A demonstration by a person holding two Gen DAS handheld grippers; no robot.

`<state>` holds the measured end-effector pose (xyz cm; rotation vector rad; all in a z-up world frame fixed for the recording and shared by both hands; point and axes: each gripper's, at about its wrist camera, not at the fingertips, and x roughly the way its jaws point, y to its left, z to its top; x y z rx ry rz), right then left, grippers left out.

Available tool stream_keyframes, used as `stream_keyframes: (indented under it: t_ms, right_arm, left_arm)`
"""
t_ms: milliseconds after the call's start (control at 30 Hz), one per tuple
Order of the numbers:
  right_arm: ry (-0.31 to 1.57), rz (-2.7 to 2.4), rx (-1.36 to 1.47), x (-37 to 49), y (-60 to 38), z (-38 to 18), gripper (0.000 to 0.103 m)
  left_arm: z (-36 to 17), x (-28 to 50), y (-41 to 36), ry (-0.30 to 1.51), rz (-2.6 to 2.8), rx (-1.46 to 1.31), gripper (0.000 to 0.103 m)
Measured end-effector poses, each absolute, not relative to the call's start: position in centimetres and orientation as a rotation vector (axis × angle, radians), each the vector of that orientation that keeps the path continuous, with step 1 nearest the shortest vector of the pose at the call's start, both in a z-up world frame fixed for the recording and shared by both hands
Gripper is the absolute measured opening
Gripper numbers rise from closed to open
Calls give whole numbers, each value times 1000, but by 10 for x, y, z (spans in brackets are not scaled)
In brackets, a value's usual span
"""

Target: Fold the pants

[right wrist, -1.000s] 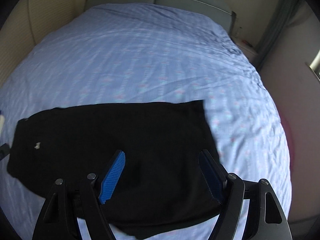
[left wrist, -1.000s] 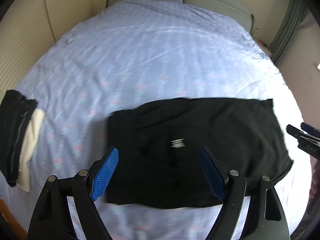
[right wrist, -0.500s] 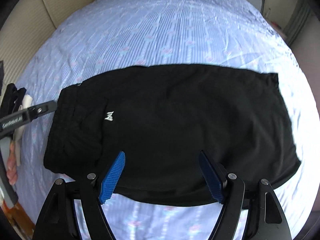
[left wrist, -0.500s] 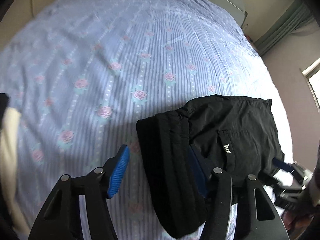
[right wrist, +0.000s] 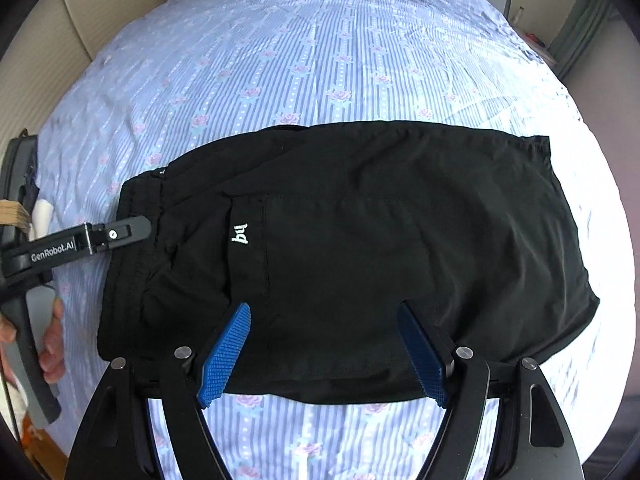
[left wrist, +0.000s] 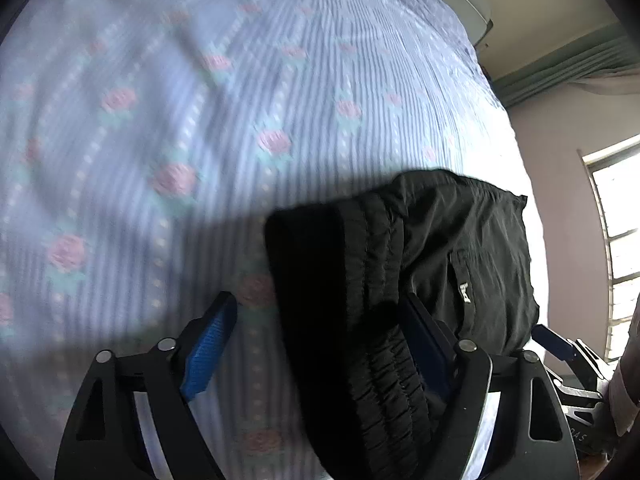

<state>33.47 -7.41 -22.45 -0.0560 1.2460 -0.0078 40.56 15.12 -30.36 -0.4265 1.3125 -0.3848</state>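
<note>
Right wrist: pants lie crosswise, waistband leftward.

Black pants in front of me, short-legged and of thin, slightly shiny fabric, spread flat across the blue striped bed sheet with its pink roses. Waistband to my left, elastic and gathered in ribbed rows; leg hems away to my right. There's a small white logo beside a stitched pocket seam, facing up. Up close from my left side, the waistband is bunched and raised off the sheet, its ruched rows running down between my left hand-held gripper's fingers. The rest of the cloth lies smooth, one layer over another, with only faint creases.
</note>
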Motion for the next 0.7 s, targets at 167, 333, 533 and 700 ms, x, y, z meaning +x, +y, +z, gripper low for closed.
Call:
stream_keyframes:
  t_ms: [167,333,533,700]
  right_arm:
    - [1259,-16,-30,332,-71,-221,76]
    - [1267,-14,-40,326,-65,-220,76]
    - [1256,-41,-51,321,-62,-215,76]
    - [1228,-69,5,313,-73,-197,76]
  left_arm:
    - [-309,401,138,1362,-572,-612,80]
    - [-308,392,139,1343,-570,-569,49]
    - [-315,400,140,1410,-500,-632,40]
    - [-284,402,128,1439,-459,-579,20]
